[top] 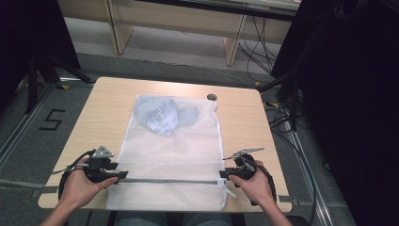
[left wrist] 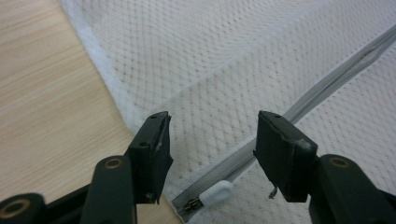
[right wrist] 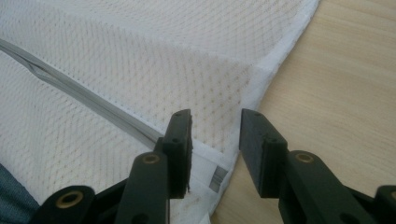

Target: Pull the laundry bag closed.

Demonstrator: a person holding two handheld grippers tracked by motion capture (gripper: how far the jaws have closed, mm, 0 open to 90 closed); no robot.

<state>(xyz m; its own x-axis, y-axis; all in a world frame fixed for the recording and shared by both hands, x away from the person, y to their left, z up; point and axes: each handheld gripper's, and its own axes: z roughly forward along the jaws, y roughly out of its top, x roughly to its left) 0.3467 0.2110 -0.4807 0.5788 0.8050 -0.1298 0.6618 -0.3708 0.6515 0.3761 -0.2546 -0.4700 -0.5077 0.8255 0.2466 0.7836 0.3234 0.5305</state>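
High view: table (top: pixel 103 101), and flat across it a white mesh bag (top: pixel 169 155), clothes bunched at its far end. Left gripper (left wrist: pixel 211 140) gapes empty over the zipper pull (left wrist: pixel 216 193), probably lining up a grab; right gripper (right wrist: pixel 215 135), open and empty, hovers at the zipper's other end to steady it.

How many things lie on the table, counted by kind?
White mesh laundry bag, with a grey zipper and white zipper pull: 1
Bluish-grey garment inside the bag: 1
Small dark round object near the table's far edge: 1
Tongs, left and right, both open: 2
Total: 5
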